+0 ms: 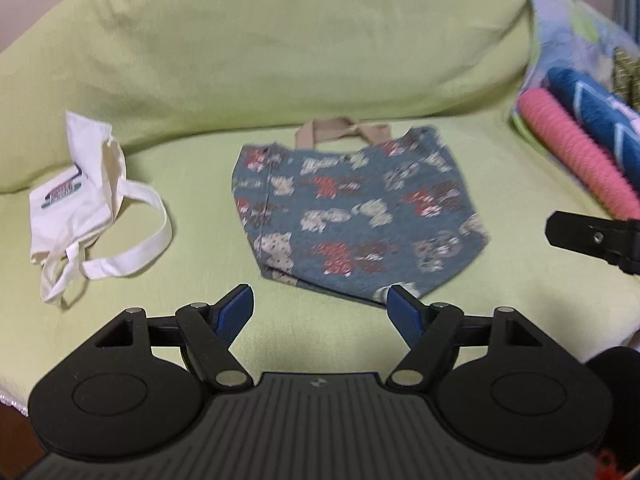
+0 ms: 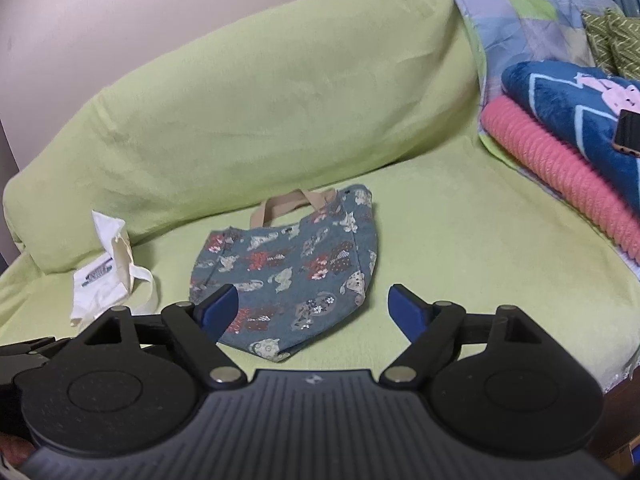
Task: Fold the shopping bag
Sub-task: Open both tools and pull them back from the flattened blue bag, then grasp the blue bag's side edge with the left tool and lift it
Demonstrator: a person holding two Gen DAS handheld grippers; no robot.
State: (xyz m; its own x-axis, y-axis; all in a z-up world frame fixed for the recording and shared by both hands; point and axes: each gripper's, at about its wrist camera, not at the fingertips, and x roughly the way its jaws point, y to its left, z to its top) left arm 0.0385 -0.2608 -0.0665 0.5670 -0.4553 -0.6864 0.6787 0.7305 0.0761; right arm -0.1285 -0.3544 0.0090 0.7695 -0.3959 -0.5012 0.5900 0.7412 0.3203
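Only white bag's (image 1: 72, 208) print, illegible.

The print on the patterned bag (image 1: 356, 216) was smeared by blur in the left wrist view, so its figures could not be read. The small label on the white bag (image 1: 64, 190) was too small to read. The stacked blankets (image 1: 580, 160) were cut by the right edge. In the right wrist view, a dark flat object (image 2: 628, 132) on the blankets was also cut off, so its kind stayed unclear.
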